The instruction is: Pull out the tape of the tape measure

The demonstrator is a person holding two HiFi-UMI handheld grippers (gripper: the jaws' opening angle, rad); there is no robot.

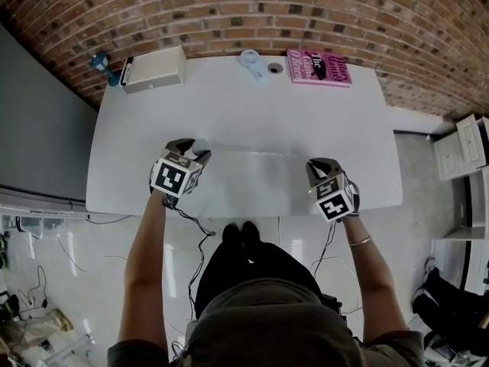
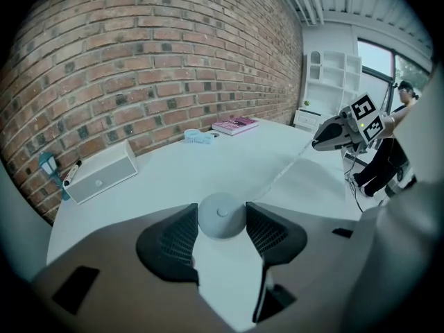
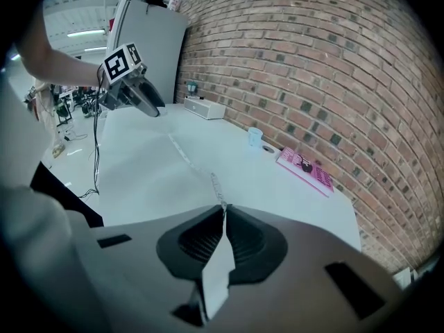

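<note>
A round white tape measure case [image 2: 221, 220] sits between the pads of my left gripper [image 2: 222, 211], which is shut on it just above the white table [image 1: 252, 105]. In the head view that gripper [image 1: 197, 148] is at the table's front left. A thin pale tape [image 2: 284, 168] runs out of the case to the right and ends in my right gripper [image 3: 223, 211], which is shut on the tape's end [image 3: 219, 194]. The right gripper [image 1: 316, 165] hangs over the table's front right. The tape [image 1: 256, 154] spans the gap between the two, low over the tabletop.
Along the table's far edge stand a white box [image 1: 153, 70], a small clear cup [image 1: 250, 57] and a pink book [image 1: 318, 67]. A blue object [image 1: 99, 62] sits by the brick wall. A white cabinet [image 1: 458, 147] stands to the right, and cables [image 1: 195, 228] hang below the front edge.
</note>
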